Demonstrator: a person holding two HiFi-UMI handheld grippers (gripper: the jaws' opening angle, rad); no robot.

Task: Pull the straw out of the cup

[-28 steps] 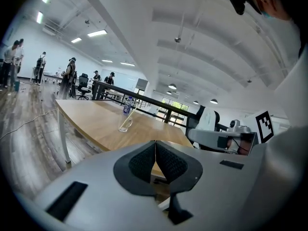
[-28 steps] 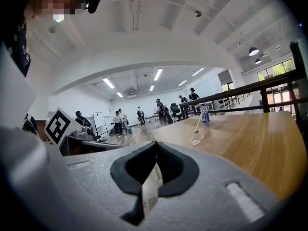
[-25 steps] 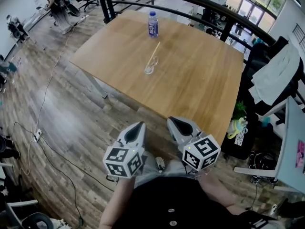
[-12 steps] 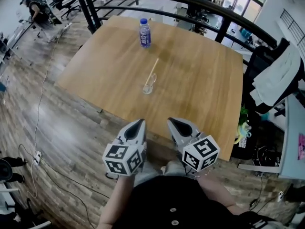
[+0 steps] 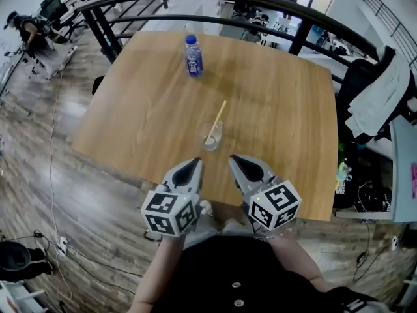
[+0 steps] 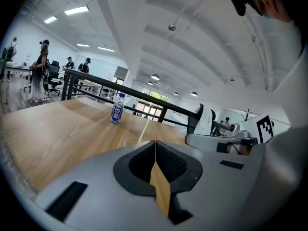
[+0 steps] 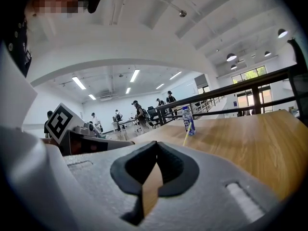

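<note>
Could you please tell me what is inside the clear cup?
One straw leans in the cup, its top sticking out above the rim. Any liquid cannot be made out.

Yellow straw [image 5: 218, 115] tilted in clear cup [image 5: 211, 136]

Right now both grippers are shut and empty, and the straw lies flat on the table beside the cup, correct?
No. The straw is not flat on the table; it stands tilted inside the cup, as the head view shows. The left gripper and right gripper are indeed shut and empty.
</note>
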